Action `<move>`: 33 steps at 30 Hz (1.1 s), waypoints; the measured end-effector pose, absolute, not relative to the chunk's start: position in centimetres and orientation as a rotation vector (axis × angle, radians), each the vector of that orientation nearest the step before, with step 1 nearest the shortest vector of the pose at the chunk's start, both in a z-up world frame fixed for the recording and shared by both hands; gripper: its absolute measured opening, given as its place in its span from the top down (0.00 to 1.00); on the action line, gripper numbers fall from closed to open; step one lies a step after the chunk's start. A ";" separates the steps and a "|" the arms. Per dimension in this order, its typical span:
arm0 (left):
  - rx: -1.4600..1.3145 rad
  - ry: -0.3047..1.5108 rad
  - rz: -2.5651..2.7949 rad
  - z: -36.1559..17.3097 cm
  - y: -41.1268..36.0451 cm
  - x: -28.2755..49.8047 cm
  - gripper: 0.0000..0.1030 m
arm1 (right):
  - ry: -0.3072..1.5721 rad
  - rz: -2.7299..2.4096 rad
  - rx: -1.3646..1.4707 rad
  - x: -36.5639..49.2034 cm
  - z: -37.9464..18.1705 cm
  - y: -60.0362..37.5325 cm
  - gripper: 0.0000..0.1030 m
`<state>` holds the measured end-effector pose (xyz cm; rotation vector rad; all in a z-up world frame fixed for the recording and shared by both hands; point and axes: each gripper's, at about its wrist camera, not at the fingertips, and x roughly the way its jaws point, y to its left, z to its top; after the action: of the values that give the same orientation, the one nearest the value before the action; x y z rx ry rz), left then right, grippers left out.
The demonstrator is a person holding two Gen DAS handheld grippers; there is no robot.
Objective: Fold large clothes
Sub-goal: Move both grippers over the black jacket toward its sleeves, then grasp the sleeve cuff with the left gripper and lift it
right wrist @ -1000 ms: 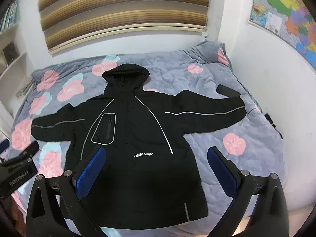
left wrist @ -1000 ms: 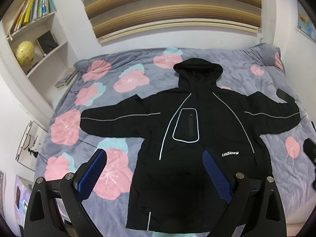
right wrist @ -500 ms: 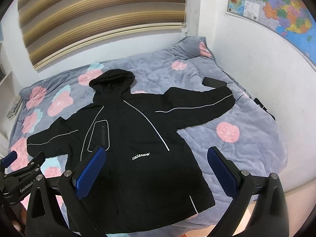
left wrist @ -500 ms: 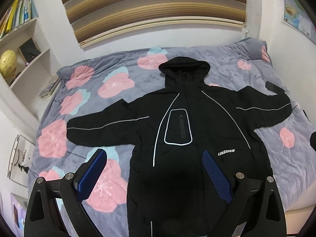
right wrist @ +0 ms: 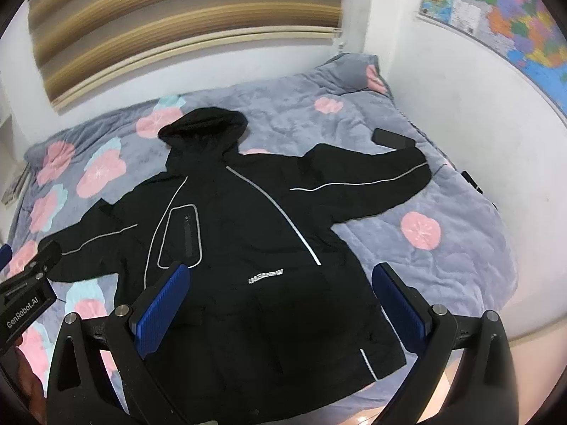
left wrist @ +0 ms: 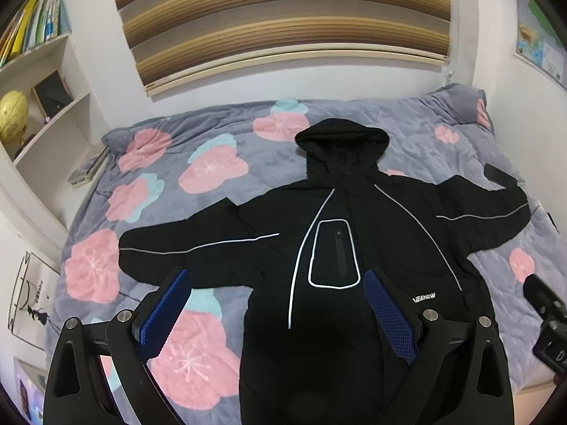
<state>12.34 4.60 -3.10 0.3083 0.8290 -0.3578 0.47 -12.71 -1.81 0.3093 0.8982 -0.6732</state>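
Black jacket is lying flat on the bed; my left hand-held gripper is hovering agape at 6 o'clock. From my right view, the right hand-held gripper is gaping empty above the hem, hood at 11 o'clock.

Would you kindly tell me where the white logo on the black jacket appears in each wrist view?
Left wrist: the white logo sits lower right of centre, beside the right blue pad.
Right wrist: it sits just below centre, between the pads.
Shared landmark: the outlined chest pocket.
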 end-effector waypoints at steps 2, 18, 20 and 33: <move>0.296 0.846 -0.344 -3.4 5.1 13.3 0.05 | 0.917 -0.654 0.295 1.9 -2.3 -12.3 0.00; 0.258 0.974 -0.228 -8.2 7.0 19.5 0.05 | 1.083 -0.515 0.217 10.3 -7.6 -10.3 0.00; 0.259 0.991 -0.218 -8.8 7.1 20.1 0.05 | 1.107 -0.500 0.222 11.1 -8.4 -10.3 0.00; 0.245 1.035 -0.159 -11.2 8.2 23.5 0.05 | 1.195 -0.449 0.209 14.7 -11.9 -10.4 0.00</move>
<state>23.53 8.21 -11.24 0.2449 1.0348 -0.1591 14.66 -10.41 -11.85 0.2089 1.1947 -0.4493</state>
